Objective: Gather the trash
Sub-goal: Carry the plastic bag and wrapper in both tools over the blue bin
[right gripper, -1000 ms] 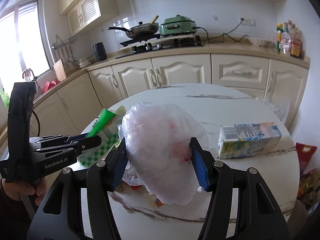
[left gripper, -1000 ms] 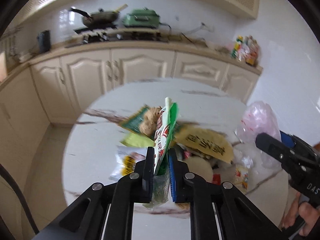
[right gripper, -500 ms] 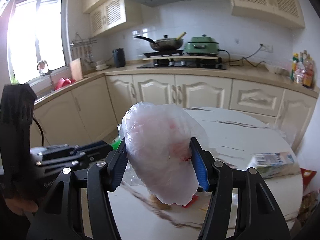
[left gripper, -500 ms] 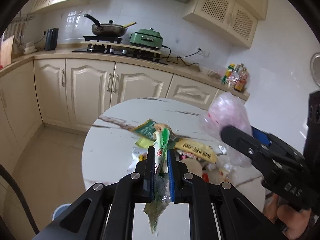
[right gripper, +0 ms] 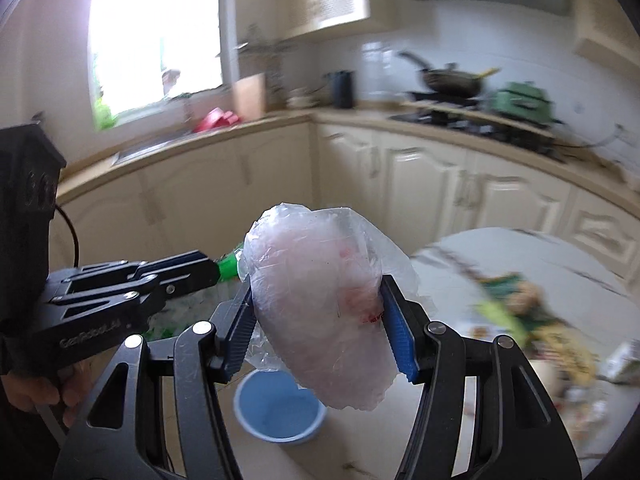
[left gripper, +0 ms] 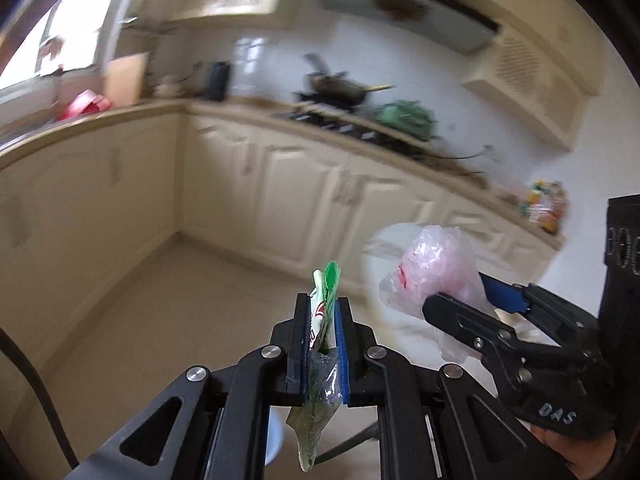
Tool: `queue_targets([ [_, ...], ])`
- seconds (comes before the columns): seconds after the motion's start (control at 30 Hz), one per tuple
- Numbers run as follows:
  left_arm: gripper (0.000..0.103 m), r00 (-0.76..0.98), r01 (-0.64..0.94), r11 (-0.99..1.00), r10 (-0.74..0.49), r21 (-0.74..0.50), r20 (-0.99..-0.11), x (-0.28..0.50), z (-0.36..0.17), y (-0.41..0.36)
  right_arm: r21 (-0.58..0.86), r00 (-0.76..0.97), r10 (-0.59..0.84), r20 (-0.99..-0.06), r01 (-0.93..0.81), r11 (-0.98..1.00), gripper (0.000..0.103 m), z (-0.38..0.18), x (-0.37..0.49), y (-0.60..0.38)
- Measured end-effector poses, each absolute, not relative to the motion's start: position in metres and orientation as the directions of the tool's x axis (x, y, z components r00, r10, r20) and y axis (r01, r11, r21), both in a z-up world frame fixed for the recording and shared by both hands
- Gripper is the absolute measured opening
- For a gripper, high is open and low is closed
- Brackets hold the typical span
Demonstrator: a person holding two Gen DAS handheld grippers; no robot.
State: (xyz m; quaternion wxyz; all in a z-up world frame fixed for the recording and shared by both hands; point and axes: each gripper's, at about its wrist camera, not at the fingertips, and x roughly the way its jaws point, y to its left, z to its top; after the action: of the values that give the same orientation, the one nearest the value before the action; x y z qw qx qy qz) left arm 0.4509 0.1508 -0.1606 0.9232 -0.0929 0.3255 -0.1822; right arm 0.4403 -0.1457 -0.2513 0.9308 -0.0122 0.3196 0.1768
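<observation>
Left wrist view: your left gripper (left gripper: 323,312) is clamped tight on a green-and-white wrapper (left gripper: 322,305), dead centre low in the frame, with clear film hanging below. At right, your right gripper (left gripper: 460,300) pinches a crumpled pinkish plastic bag (left gripper: 432,264).

Right wrist view: that bag (right gripper: 320,304) fills the middle, squeezed between both blue pads (right gripper: 396,336). A blue bucket (right gripper: 280,408) sits on the floor below it. The table (right gripper: 520,248) with leftover litter is at right.
</observation>
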Motion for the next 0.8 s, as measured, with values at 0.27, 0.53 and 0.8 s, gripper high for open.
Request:
queue_targets([
  [0.27,0.008,0.562,0.046,0.952,-0.275,-0.303,-0.780,0.477,-0.289,0.208,0.108,0.531,0.373,-0.761,-0.463,0.880,0.056,-0.373,0.478,-0.037],
  [0.53,0.008,0.332,-0.085,0.931,-0.310,-0.355,-0.891,0.531,-0.431,0.217,0.166,0.305,0.296,-0.905,-0.386,0.907,0.056,-0.518,0.521,-0.035],
  [0.8,0.022,0.208,-0.188,0.917,-0.313,-0.352,-0.927,0.580,-0.498,0.218,0.226,0.123,0.272,-0.954,-0.296,0.928,0.057,-0.618,0.550,-0.055],
])
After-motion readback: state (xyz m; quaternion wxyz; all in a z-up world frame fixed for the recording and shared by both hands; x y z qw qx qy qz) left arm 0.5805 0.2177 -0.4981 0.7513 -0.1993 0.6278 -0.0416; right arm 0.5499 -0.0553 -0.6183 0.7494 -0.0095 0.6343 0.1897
